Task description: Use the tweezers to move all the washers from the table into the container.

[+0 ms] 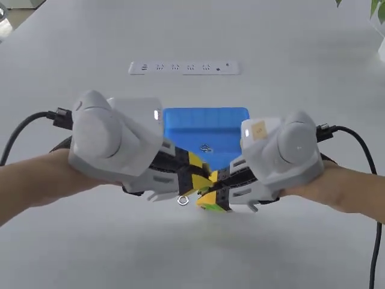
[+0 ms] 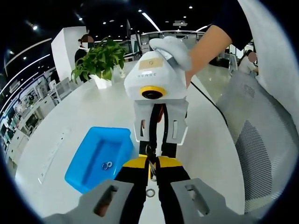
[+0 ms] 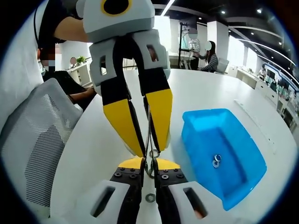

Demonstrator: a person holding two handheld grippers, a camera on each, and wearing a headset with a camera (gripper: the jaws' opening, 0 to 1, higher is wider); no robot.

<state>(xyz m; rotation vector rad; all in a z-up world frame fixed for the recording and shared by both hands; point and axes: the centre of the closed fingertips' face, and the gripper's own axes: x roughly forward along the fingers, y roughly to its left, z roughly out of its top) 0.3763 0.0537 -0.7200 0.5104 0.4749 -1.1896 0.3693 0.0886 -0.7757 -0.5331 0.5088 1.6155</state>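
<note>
My left gripper (image 1: 201, 171) and right gripper (image 1: 212, 194) meet tip to tip over the white table. Both have their yellow-tipped jaws pressed on the thin metal tweezers (image 2: 150, 161) that stand between them. In the right gripper view the tweezers (image 3: 149, 135) run between the left gripper's yellow fingers (image 3: 161, 112) down to my right gripper (image 3: 147, 167). One washer (image 1: 182, 200) lies on the table just below the tips, and I see the same washer (image 2: 150, 192) (image 3: 150, 198) in both gripper views. Just beyond stands the blue container (image 1: 204, 115) with two washers (image 1: 206, 149) (image 3: 216, 161) in it.
A white power strip (image 1: 183, 67) lies on the table beyond the container. Black cables (image 1: 24, 129) trail from both grippers. A mesh office chair (image 2: 261, 140) stands near the table's edge, and a potted plant (image 2: 100, 60) is at the far end.
</note>
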